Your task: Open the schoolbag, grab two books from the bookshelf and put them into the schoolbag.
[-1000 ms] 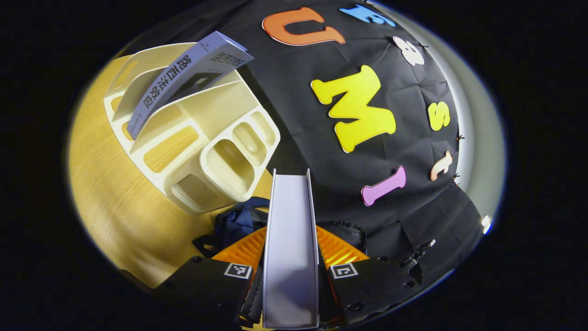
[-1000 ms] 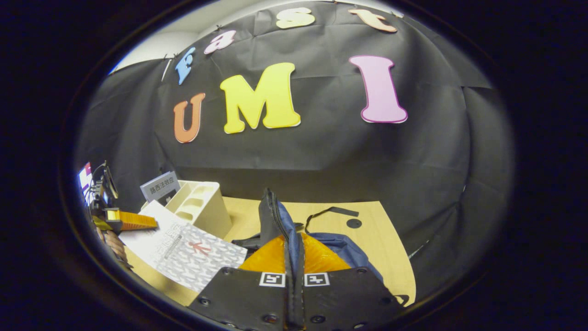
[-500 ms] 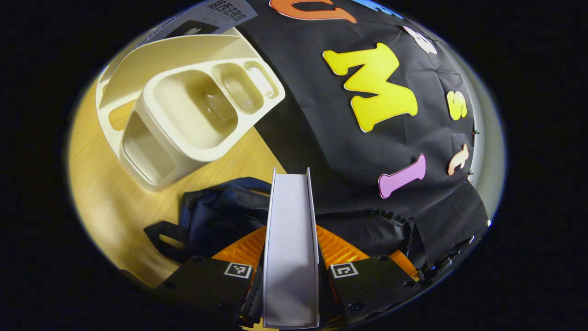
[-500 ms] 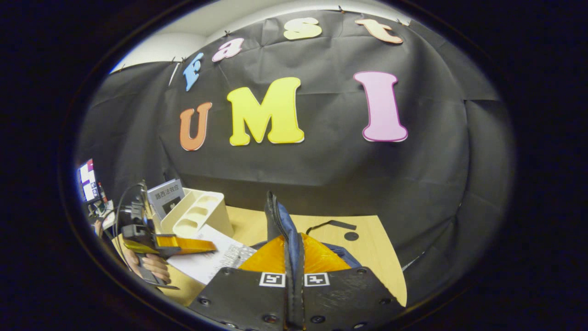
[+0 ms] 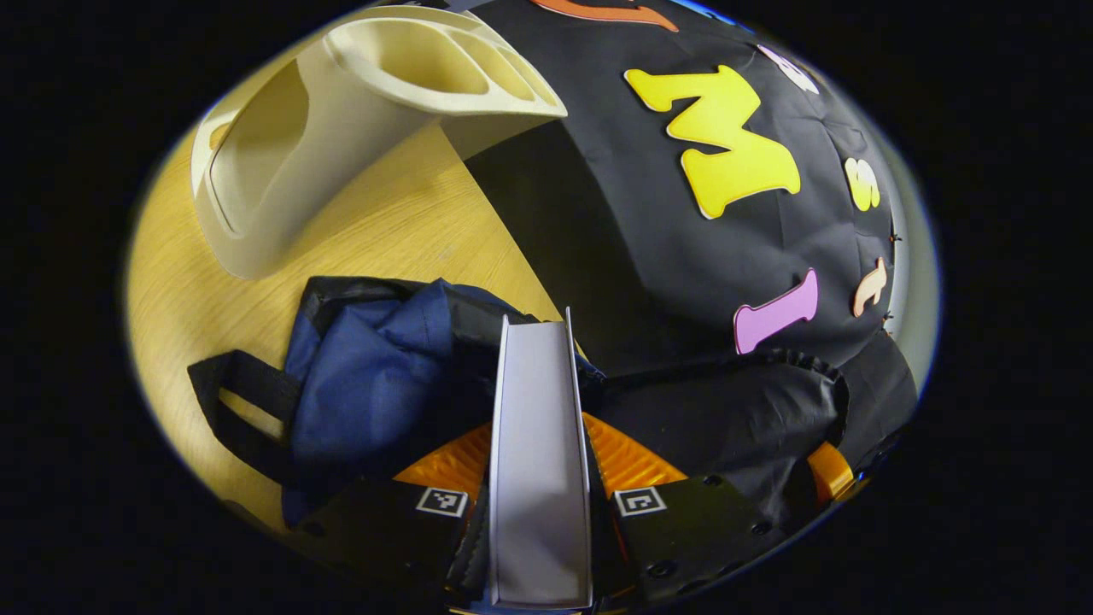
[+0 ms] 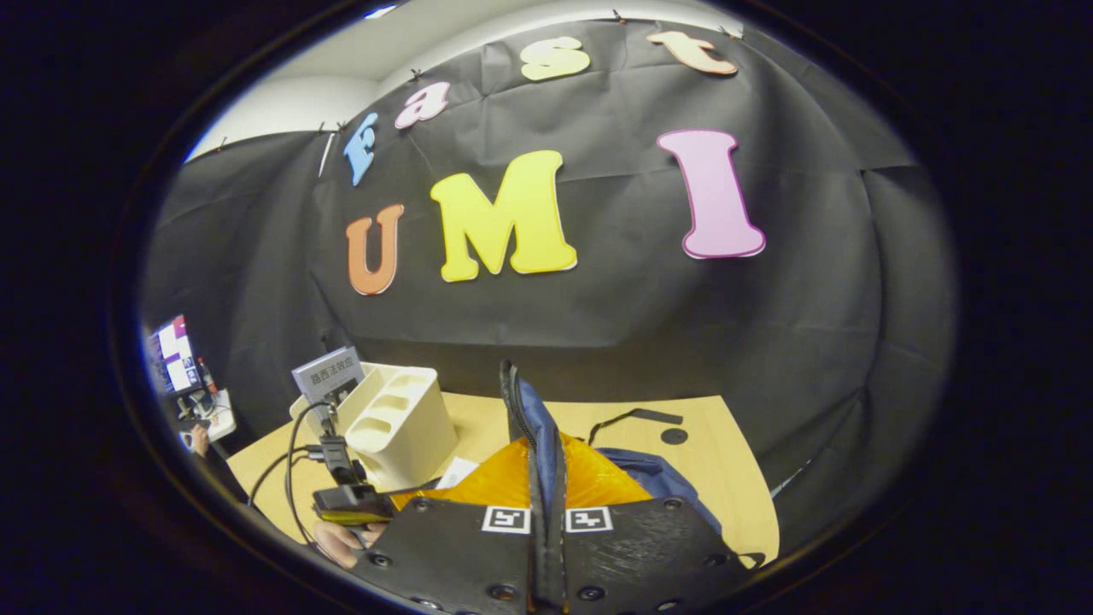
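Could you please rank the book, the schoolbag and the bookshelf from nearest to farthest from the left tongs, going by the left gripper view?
1. Book: clamped in the left tongs, centre.
2. Schoolbag: just beyond the tips, lying on the table.
3. Bookshelf: farthest, upper left, by the wall.

Book (image 5: 538,444): plain pale grey-white along the edge facing the left gripper view, no print visible there.

Schoolbag (image 5: 376,376): dark blue cloth body with black trim and black straps; black flap (image 5: 726,418) with a black zip edge. In the right gripper view the flap reads blue on one side, black on the other, with a black zip line.

Bookshelf (image 5: 341,111): uniform cream, no pattern.

Second book (image 6: 329,376): grey cover carrying dark printed characters.

Desk (image 5: 401,222): light yellow-tan wood grain with fine lines; one small dark round spot (image 6: 674,436).
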